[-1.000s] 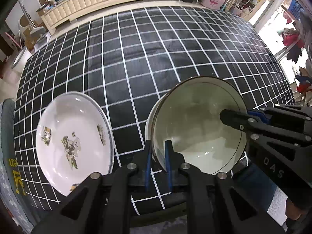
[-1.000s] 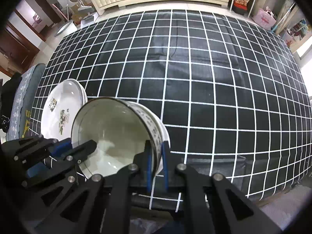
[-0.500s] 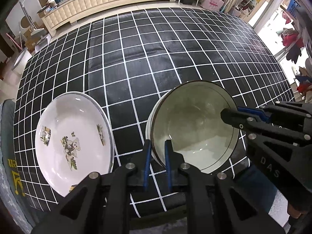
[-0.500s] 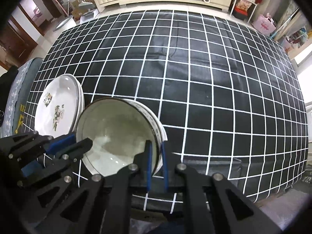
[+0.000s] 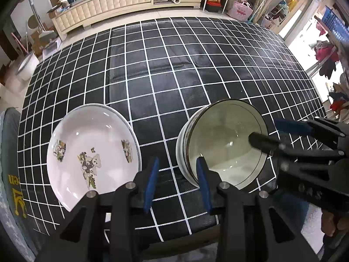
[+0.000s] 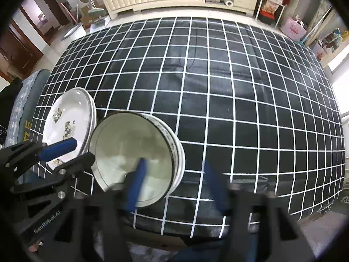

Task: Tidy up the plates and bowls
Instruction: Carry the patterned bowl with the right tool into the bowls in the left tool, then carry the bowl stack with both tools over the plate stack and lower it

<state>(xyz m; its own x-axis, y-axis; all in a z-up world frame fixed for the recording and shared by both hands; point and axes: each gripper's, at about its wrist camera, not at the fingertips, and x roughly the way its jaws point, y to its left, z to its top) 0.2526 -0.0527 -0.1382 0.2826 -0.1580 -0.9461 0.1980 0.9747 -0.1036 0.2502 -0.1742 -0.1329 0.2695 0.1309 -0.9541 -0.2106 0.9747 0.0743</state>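
A stack of white bowls [image 5: 224, 144] with dark rims rests on the checked cloth, near the front edge; it also shows in the right wrist view [image 6: 135, 155]. A stack of white plates [image 5: 91, 150] with a printed picture lies to its left, also in the right wrist view [image 6: 69, 126]. My left gripper [image 5: 176, 179] is open, its jaws astride the bowl's left rim. My right gripper [image 6: 172, 183] is open and blurred, astride the bowl's right rim.
The table carries a black cloth with white grid lines [image 5: 174, 65]. Its front edge [image 6: 196, 233] is just below the bowls. A grey cushioned seat [image 5: 8, 174] stands at the left. A long cream cabinet [image 5: 109, 4] lines the far wall.
Both grippers have opened and let go of the top bowl. The bowl, held tilted before, now sits level on the stack.
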